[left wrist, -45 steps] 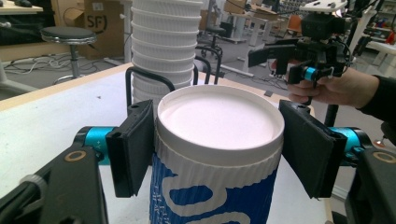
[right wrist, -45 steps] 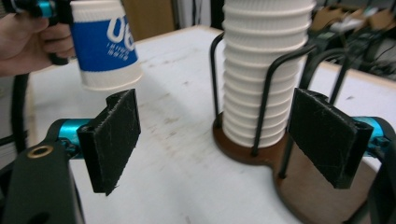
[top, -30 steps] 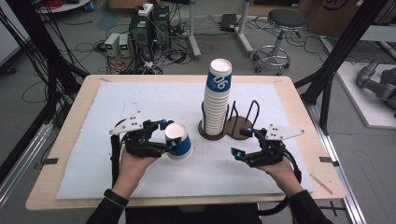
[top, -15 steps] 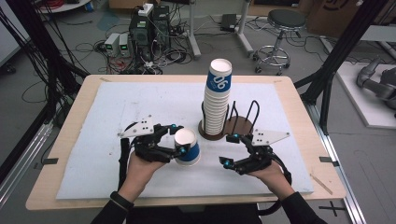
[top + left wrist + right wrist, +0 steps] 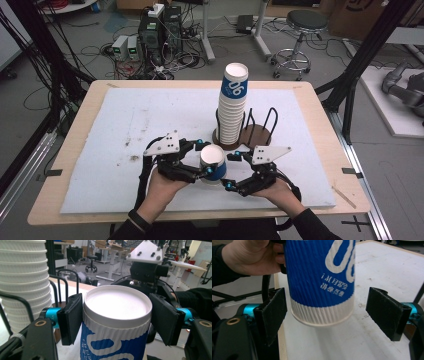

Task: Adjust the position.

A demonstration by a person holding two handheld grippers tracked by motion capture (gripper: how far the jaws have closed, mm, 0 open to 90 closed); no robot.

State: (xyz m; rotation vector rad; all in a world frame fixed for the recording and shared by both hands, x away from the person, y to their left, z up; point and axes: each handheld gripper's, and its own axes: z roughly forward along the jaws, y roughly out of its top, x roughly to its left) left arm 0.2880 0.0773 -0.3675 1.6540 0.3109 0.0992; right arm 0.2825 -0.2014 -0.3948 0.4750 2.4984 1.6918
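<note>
Both grippers moved inward; left gripper [image 5: 204, 159] clamps blue cup [image 5: 213, 163] upside-down, right gripper [image 5: 231, 171] jaws spread around its rim, not touching.

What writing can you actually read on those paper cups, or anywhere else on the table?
"06" as it reads from above, in big white figures on the blue band of the top cup of the stack; the cup may be upside down.
Large white looped figures on the held cup, cut off, no number readable.
One small white line of print below them, upside down, too blurred to read.
Nothing written on the white mat.
</note>
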